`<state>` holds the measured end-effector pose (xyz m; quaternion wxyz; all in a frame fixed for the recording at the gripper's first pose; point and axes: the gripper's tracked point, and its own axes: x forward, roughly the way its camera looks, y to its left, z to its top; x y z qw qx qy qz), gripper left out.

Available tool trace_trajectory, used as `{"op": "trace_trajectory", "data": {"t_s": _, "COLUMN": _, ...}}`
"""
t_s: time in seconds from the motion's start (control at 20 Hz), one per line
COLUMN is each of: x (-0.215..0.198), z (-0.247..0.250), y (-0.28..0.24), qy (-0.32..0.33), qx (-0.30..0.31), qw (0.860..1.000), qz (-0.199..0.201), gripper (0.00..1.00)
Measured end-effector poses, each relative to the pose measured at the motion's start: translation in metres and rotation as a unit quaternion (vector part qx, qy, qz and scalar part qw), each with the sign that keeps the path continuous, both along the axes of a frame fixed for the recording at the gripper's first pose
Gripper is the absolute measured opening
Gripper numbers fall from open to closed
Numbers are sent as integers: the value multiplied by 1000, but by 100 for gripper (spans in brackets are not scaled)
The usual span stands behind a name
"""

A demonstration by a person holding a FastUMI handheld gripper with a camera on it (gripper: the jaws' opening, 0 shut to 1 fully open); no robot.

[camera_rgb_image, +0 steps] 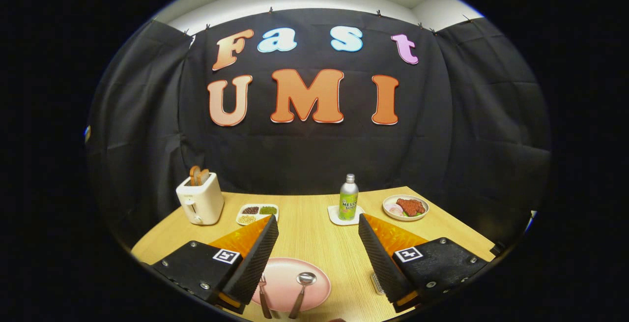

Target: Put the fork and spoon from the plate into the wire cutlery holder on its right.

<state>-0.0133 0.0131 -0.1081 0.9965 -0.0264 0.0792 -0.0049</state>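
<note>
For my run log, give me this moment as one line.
gripper: open, holds nothing | fork, spoon: on plate, between fingers | holder: mostly hidden behind right finger | stage: no pick yet

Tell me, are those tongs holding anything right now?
No. The tongs are open and empty; the fork and spoon lie untouched on the pink plate between the fingers.

Cream toaster (200,203) with bread, sectioned dish (257,214) of perhaps seeds, bottle (348,197) on coaster (335,217), food plate (405,207).
</note>
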Motion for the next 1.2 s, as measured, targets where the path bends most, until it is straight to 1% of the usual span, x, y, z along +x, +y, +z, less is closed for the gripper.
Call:
{"op": "trace_trajectory", "data": {"t_s": 0.25, "x": -5, "z": -58, "y": 2, "qy": 38, "qx": 6, "qw": 999, "qz": -9, "gripper": 99}}
{"op": "trace_trajectory", "data": {"t_s": 0.6, "x": -12, "z": -127, "y": 19, "qy": 101, "qx": -6, "qw": 995, "qz": -3, "gripper": 99}}
{"op": "trace_trajectory", "data": {"t_s": 0.75, "x": -15, "z": -157, "y": 21, "qy": 141, "qx": -21, "qw": 990, "qz": -4, "gripper": 99}}
{"op": "trace_trajectory", "data": {"t_s": 0.95, "x": -23, "z": -190, "y": 31, "qy": 195, "qx": -17, "qw": 980, "qz": 16, "gripper": 99}}
{"op": "trace_trajectory", "data": {"t_s": 1.0, "x": -24, "z": -197, "y": 31, "qy": 206, "qx": -19, "qw": 978, "qz": 14, "gripper": 98}}
{"op": "trace_trajectory", "data": {"t_s": 1.05, "x": -24, "z": -203, "y": 31, "qy": 213, "qx": -21, "qw": 977, "qz": 15, "gripper": 91}}
{"op": "trace_trajectory", "data": {"t_s": 1.1, "x": -23, "z": -207, "y": 33, "qy": 221, "qx": -26, "qw": 975, "qz": 14, "gripper": 88}}
{"op": "trace_trajectory", "data": {"t_s": 1.15, "x": -26, "z": -212, "y": 32, "qy": 228, "qx": -30, "qw": 973, "qz": 13, "gripper": 83}}
{"op": "trace_trajectory", "data": {"t_s": 1.2, "x": -26, "z": -216, "y": 32, "qy": 237, "qx": -33, "qw": 971, "qz": 13, "gripper": 79}}
